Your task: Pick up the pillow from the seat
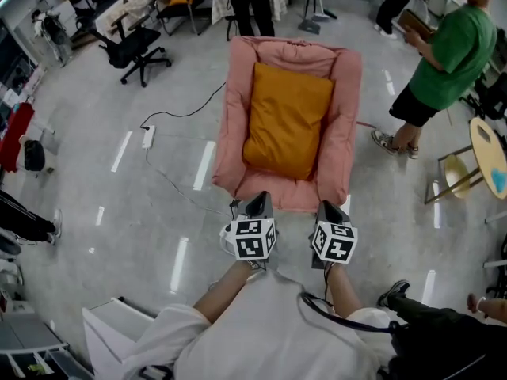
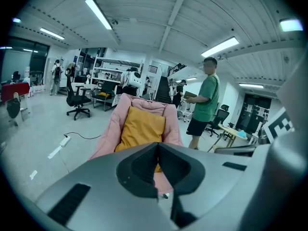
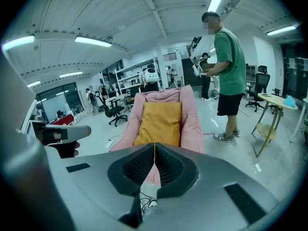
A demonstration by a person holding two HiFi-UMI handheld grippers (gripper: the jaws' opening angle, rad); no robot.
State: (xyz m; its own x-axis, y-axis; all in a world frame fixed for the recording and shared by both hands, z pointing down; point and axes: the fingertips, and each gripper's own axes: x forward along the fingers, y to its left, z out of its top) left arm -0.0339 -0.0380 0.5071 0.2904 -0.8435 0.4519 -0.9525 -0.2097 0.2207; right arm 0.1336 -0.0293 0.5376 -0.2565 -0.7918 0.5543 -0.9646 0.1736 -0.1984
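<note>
The big room's floor (image 1: 87,172) has a power cord (image 1: 147,136) on the left, and I might trip on it. The orange pillow (image 1: 287,119) lies in the pink seat (image 1: 346,109) ahead. My left gripper (image 1: 257,203) and right gripper (image 1: 331,210) have fingers clenched, empty. If they don't open, they would only poke the pillow.
</note>
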